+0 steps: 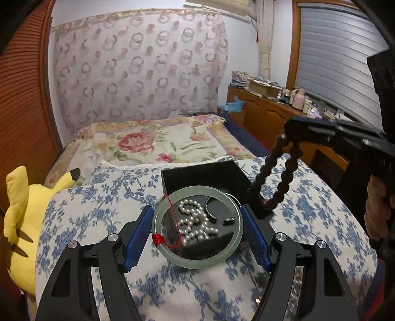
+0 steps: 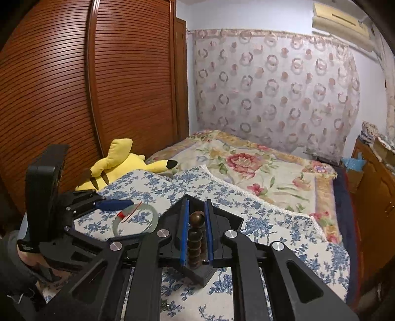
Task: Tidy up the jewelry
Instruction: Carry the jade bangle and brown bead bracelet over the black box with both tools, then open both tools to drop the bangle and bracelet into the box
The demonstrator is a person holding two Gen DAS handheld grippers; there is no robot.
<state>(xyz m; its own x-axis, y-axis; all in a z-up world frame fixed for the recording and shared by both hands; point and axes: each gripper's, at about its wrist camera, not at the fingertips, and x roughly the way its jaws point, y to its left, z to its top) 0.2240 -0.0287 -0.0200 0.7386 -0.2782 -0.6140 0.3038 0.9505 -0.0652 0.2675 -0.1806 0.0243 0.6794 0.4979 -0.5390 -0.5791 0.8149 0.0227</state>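
The jade bangle sits between the blue pads of the left gripper, which squeeze it from both sides. A red thread is tied on it. It hangs over a black box on the bed, and white pearls lie in the box and show through the ring. The right gripper is almost closed and pinches a string of dark brown wooden beads. In the left view that loop of beads hangs down, and its low end meets the right side of the box.

The box rests on a white cloth with blue flowers. Past it is a blanket with big pink roses. A yellow plush toy with black ear tips lies at the left (it looks like a Pikachu). A brown slatted wardrobe stands beside the bed. A thin curtain with ring shapes hangs on the far wall. An air conditioner sits up high, and a wooden dresser full of small things stands under a window with a shutter.

The near part of the box is hidden by the bangle and the grippers. A small dark piece beside the pearls is too blurry to name. The things on the dresser are too small to tell.
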